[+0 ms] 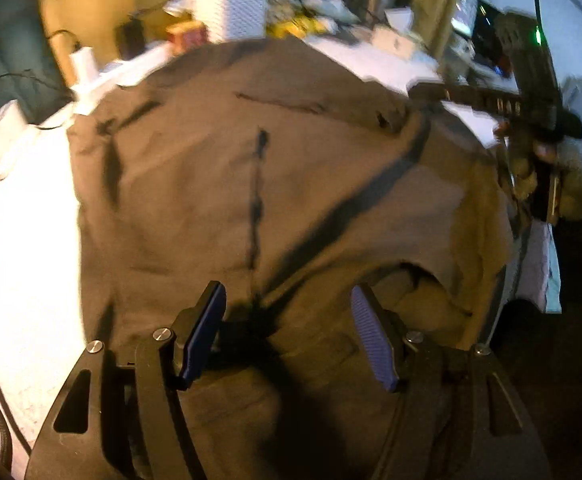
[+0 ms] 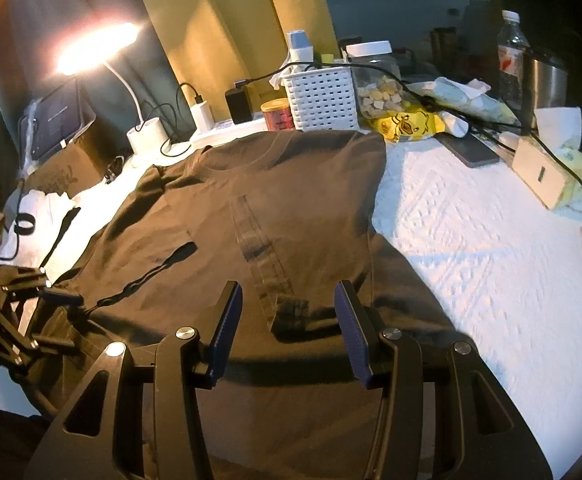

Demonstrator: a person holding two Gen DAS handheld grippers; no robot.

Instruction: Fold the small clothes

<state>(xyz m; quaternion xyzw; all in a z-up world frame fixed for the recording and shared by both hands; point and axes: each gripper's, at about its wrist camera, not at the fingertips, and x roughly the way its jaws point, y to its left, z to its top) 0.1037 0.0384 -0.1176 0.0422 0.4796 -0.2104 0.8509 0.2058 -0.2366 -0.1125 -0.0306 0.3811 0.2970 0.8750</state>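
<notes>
Dark brown T-shirt (image 2: 275, 208) was seen spread flat on white textured bedcover (image 2: 483, 248), filling centre of both views, collar toward 12 o'clock. Right gripper (image 2: 287, 320) was held low over shirt's near hem at 6 o'clock, blue-padded fingers (image 2: 227, 328) wide apart, nothing clamped. Left gripper (image 1: 287, 332) was likewise poised above rumpled near edge, fingers (image 1: 371, 340) apart and empty; left view blurred. White basket (image 2: 323, 98) and lit lamp (image 2: 95, 46) were noted at 12 and 10 o'clock.

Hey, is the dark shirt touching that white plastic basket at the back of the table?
Cannot tell. In the right wrist view the shirt's far edge meets the basket's base in the picture, but neither contact nor gap shows plainly.
</notes>
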